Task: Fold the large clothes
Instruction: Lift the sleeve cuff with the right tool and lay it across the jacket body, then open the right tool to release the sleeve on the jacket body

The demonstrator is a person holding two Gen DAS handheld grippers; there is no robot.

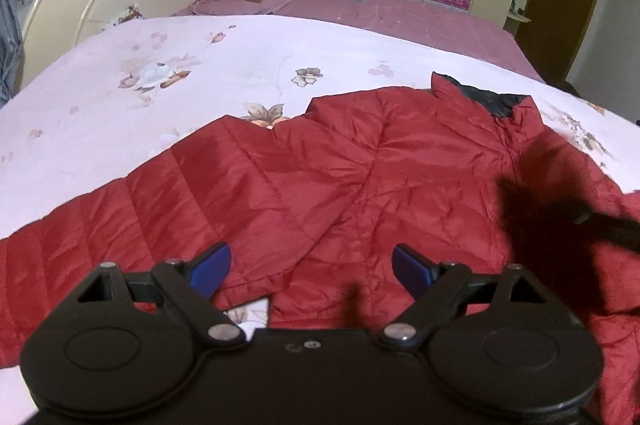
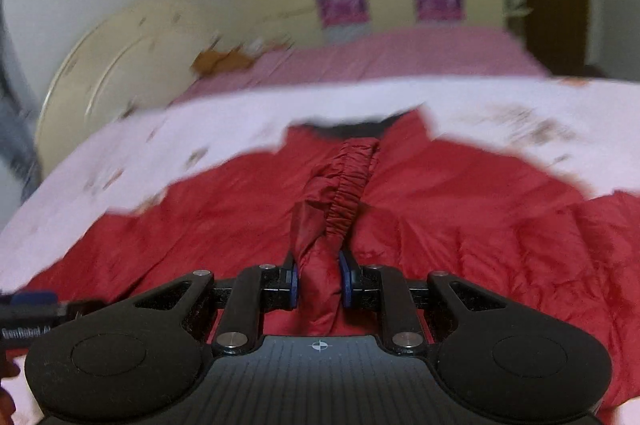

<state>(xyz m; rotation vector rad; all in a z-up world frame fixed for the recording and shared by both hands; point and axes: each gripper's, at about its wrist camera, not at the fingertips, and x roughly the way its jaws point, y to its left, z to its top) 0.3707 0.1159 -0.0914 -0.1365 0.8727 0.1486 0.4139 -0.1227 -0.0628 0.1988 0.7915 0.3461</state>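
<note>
The red quilted jacket point(image 1: 360, 165) lies spread flat on the floral bedcover point(image 1: 140, 73) of the bed, directly ahead of and below both tools. Its dark-lined collar point(image 1: 492, 101) is at the far end from the left hand-held gripper point(image 1: 312, 271), slightly to that gripper's right, and its hem runs near the tools, so the body's long axis points away from the person toward the far side of the bed.

The left hand-held gripper is released: its blue pads point(image 1: 210, 271) stand wide apart over the near edge of the jacket with nothing between them, and they do not appear to touch the cloth.

The right hand-held gripper point(image 2: 320, 285) is clenched on a sleeve cuff point(image 2: 348, 193). The gathered elastic end rises out of the jaws and extends straight ahead of it, along the jacket's midline, toward the collar. The right view is smeared, so finer detail of the cloth there cannot be read.

The relation that matters, as I judge it, is that the held sleeve already lies in line with the body's long axis and over its middle. The right hand is the one engaged, so laying the sleeve down across the torso falls to it, while the free left hand sits nearest the hem and left side for the following fold.
</note>
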